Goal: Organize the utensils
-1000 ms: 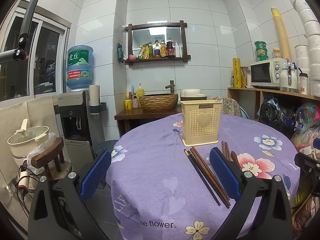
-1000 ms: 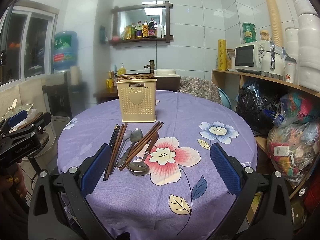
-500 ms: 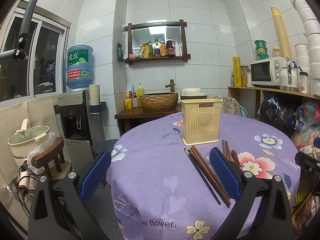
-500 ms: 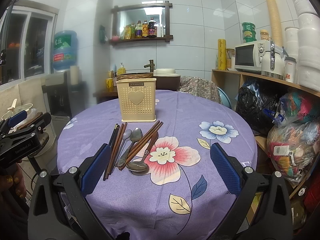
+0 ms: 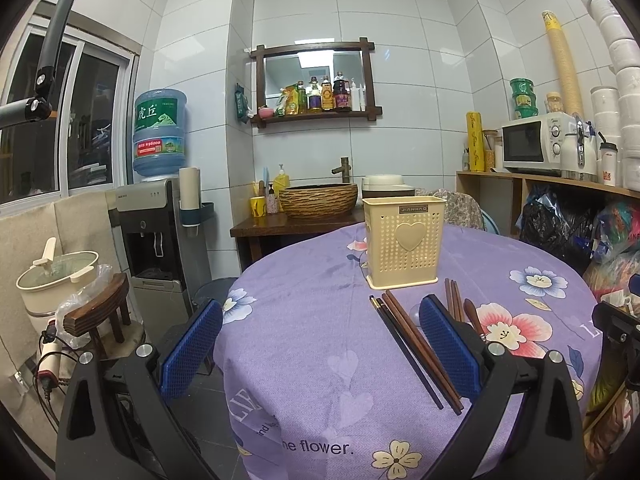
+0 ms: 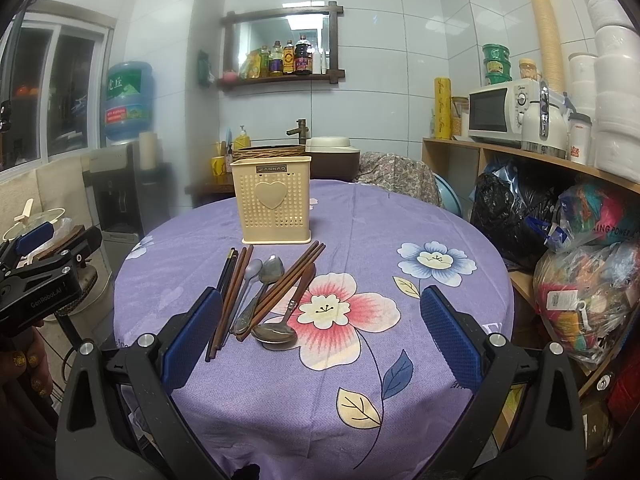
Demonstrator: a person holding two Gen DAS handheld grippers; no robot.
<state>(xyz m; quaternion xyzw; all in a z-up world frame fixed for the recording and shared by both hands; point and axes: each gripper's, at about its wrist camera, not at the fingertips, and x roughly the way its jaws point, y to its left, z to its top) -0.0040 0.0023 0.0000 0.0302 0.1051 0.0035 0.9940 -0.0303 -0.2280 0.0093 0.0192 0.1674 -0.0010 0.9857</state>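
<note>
We hold both grippers empty, jaws spread wide: left gripper (image 5: 320,350), right gripper (image 6: 320,338). Nothing organized yet, by our read. Chopsticks (image 6: 230,292) and spoons (image 6: 276,330) lie loose at centre of right view, just below cream holder (image 6: 272,204). Next: we close on one utensil, drop it upright into holder.

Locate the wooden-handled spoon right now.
In the right wrist view the wooden-handled spoon lies on the purple tablecloth, rightmost of the utensil pile, just right of the crossed brown chopsticks, its bowl nearest the camera by the pink flower.
</note>
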